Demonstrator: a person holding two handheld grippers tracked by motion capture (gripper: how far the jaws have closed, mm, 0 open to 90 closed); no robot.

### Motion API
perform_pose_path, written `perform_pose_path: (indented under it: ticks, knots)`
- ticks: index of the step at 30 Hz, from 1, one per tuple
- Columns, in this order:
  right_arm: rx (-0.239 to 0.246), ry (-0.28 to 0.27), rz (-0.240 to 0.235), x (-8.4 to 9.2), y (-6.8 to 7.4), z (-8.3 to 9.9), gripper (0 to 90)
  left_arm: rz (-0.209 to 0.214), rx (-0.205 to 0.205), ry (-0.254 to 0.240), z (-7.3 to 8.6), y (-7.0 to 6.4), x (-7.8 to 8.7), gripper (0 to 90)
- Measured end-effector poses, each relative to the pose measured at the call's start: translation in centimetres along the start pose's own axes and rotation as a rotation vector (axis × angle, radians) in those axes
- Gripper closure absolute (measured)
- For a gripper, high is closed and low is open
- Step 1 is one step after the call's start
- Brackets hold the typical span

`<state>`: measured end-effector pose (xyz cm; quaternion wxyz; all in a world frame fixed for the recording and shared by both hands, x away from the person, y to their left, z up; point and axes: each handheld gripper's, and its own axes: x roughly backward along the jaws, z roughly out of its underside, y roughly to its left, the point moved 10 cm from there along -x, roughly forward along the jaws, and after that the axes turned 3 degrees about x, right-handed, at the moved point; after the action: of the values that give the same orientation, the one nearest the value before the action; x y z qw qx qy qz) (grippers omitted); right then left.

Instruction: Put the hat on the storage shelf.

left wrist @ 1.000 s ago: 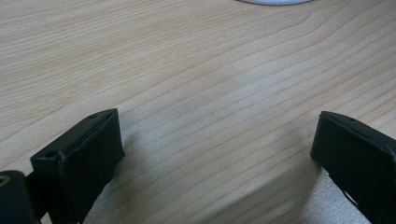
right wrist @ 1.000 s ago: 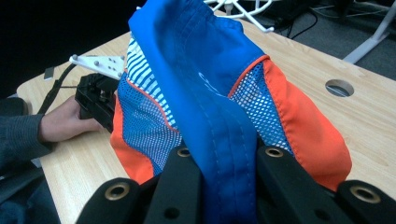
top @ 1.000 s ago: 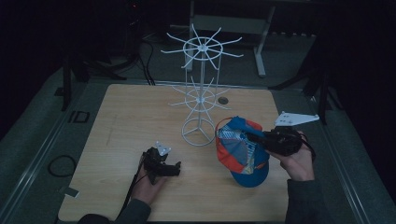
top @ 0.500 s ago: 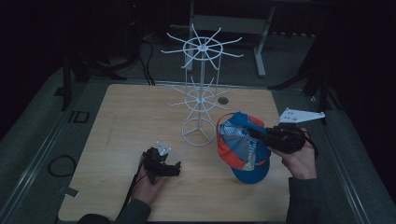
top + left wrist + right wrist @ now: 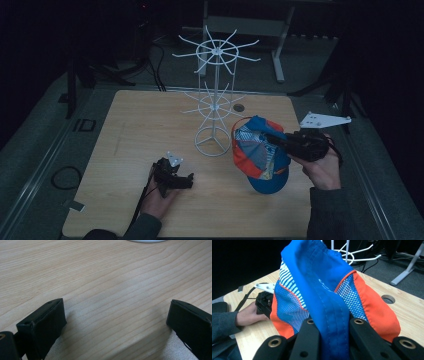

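In the high view a light wooden tabletop [image 5: 150,125] is seen across the middle of the frame; a white wire rack [image 5: 214,107] with two tiers of spokes stands upright at centre, its ring base resting on the wood. Right of centre a cap [image 5: 257,152] in blue, orange and white mesh is held above the tabletop by the right claw [image 5: 272,140], which reaches in from the right of the frame; the cap's long axis runs from upper left to lower right, with the blue brim pointing down toward the bottom edge and the crown toward the rack's base, just beside it. The grey three-cornered plate is seen above the right hand [image 5: 320,167]. At lower left of centre the left claw [image 5: 186,181] lies low on the tabletop, held by the left hand [image 5: 160,197], well apart from the cap.

In the left gripper view the two black jaws are seen spread wide at the lower corners, with bare wood grain between them and nothing gripped; a sliver of the rack's white base [image 5: 146,241] is caught at the top edge.

In the right gripper view the jaws are seen clenched on a fold of the cap's blue fabric at bottom centre; the cap rises toward the top of the frame, orange panels and mesh to either side; the left hand and its claw are seen at middle left.
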<state>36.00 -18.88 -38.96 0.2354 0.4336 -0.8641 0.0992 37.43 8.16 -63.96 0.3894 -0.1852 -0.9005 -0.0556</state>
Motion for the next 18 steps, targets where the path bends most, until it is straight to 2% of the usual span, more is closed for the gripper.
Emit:
perform_pose_path:
  ticks: [18]
  knots:
    - [0.001,-0.026,0.008,0.6,-0.4,-1.1,84.3,0.000,0.000,0.000,0.0,0.0,0.0,2.6]
